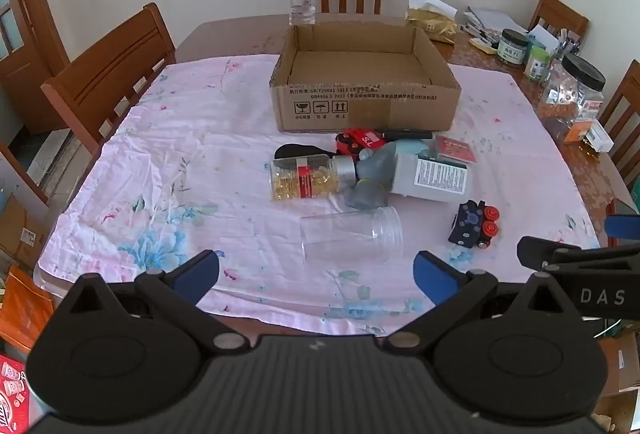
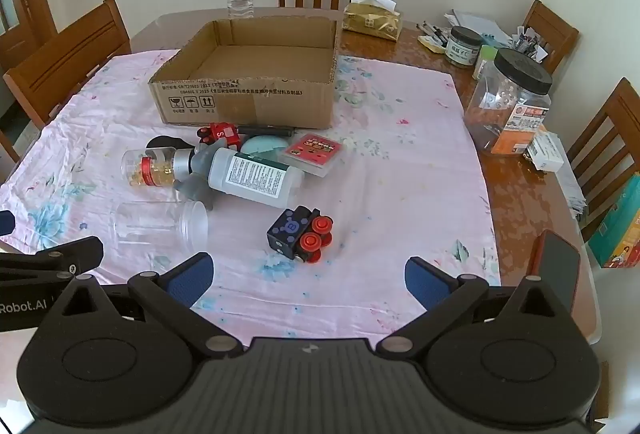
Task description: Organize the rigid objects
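Fingers (image 1: pixel 208 270) released on both grippers, nothing held. Box (image 1: pixel 364 93) upper centre, empty; clutter mid-frame. I'd take the jar (image 1: pixel 352 234) first, squeezing across its body gently.

Matt brown cardboard box (image 1: pixel 365 89), crumpled floral cotton-like cloth (image 1: pixel 192 137), glossy wood table (image 2: pixel 516 193), clear smooth plastic jar (image 1: pixel 352 234).

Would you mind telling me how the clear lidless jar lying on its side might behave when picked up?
The clear jar looks empty, so probably light. Lying on its round side, it may roll if nudged. Its smooth plastic could slip.
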`<state>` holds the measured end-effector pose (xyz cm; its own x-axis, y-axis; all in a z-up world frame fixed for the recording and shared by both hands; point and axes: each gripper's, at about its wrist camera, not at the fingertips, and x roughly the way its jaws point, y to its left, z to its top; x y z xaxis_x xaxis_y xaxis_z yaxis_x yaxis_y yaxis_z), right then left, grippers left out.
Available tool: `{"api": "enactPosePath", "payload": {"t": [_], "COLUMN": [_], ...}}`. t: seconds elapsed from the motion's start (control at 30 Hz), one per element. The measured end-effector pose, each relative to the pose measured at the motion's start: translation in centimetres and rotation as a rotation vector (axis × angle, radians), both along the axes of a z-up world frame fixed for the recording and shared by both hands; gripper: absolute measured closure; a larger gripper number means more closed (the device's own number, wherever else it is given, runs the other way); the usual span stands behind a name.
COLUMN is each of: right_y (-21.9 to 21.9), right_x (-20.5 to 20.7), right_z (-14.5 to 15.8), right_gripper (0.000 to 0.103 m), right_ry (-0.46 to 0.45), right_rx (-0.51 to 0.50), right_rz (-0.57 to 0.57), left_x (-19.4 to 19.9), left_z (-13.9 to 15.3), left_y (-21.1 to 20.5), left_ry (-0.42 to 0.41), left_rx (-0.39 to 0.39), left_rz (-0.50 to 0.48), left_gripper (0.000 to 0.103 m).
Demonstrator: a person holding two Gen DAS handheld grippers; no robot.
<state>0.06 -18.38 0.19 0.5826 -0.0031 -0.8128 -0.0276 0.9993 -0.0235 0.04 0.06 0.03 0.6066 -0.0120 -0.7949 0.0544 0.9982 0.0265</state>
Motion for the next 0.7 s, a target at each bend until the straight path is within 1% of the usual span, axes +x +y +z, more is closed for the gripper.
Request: {"api": "enactPosePath", "payload": {"t": [0.3,0.7], "right_y": [-0.08,-0.05], "right_x": [0.00,0.13], "right_z": [0.10,0.43], "right_gripper": [0.000,0.000], "right_ry": [0.000,-0.001], "right_rx": [-0.004,-0.010], "right_rz": [0.002,-0.004], "left_x": [-0.17,-0.18], "left_z": [0.13,0.89], "left_y": [0.21,-0.20], "left_ry": [-0.016,-0.022], "left_rx": [0.001,-0.017], "left_rz": [-0.004,-0.002], "left_gripper": [0.000,0.000]}}
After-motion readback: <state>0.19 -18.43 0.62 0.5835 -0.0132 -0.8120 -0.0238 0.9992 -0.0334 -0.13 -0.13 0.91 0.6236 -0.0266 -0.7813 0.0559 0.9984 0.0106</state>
